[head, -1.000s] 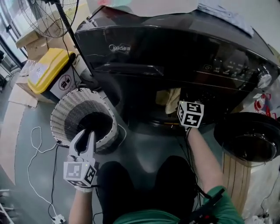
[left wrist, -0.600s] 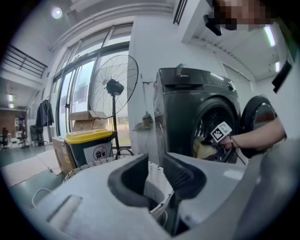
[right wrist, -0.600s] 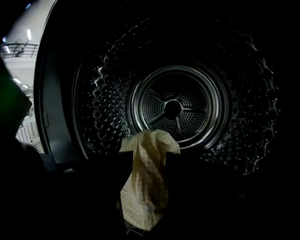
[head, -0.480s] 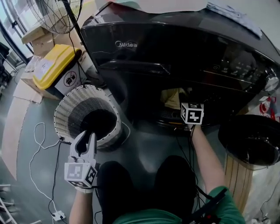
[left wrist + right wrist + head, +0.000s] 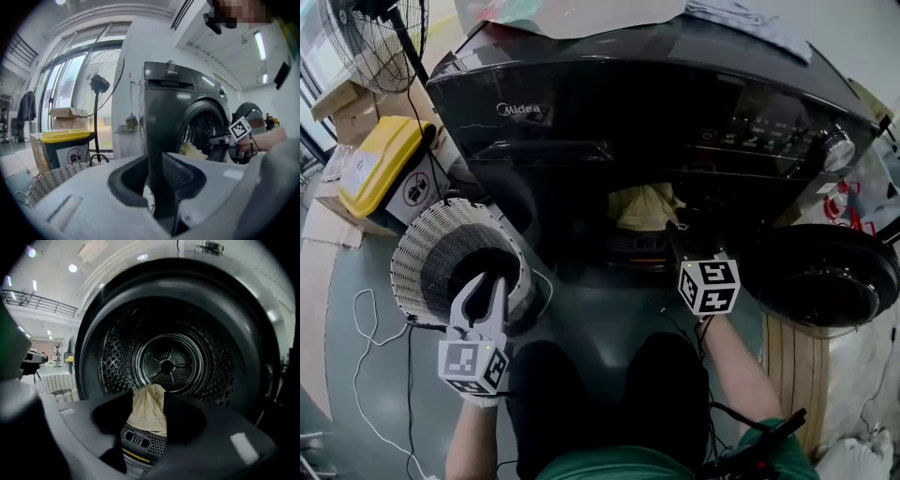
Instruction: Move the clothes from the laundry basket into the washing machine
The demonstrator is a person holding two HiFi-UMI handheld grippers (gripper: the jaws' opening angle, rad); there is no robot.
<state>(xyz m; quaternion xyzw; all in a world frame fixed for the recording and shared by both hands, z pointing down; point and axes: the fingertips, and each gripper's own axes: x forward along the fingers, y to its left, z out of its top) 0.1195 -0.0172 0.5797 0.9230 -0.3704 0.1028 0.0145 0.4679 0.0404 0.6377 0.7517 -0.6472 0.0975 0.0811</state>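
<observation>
The dark washing machine (image 5: 609, 103) has its round door (image 5: 825, 277) swung open to the right. A cream cloth (image 5: 642, 204) lies on the lip of the steel drum (image 5: 168, 364). My right gripper (image 5: 678, 239) points at the drum mouth from just outside. Its jaws have just opened, and the cream cloth (image 5: 149, 411) shows beyond the gap, untouched by the pads. My left gripper (image 5: 486, 281) hovers at the near rim of the white wicker basket (image 5: 427, 248), narrowly open and empty. The inside of the basket is dark.
A yellow-lidded bin (image 5: 370, 164) and a standing fan (image 5: 366, 37) are left of the machine. White cables (image 5: 370, 309) trail on the floor by the basket. A wooden board (image 5: 787, 366) lies under the open door. The person's dark knees fill the bottom centre.
My right gripper has drawn back from the drum mouth towards the person, and the cream cloth stays at the drum's lip. The left gripper has shifted a little by the basket rim.
</observation>
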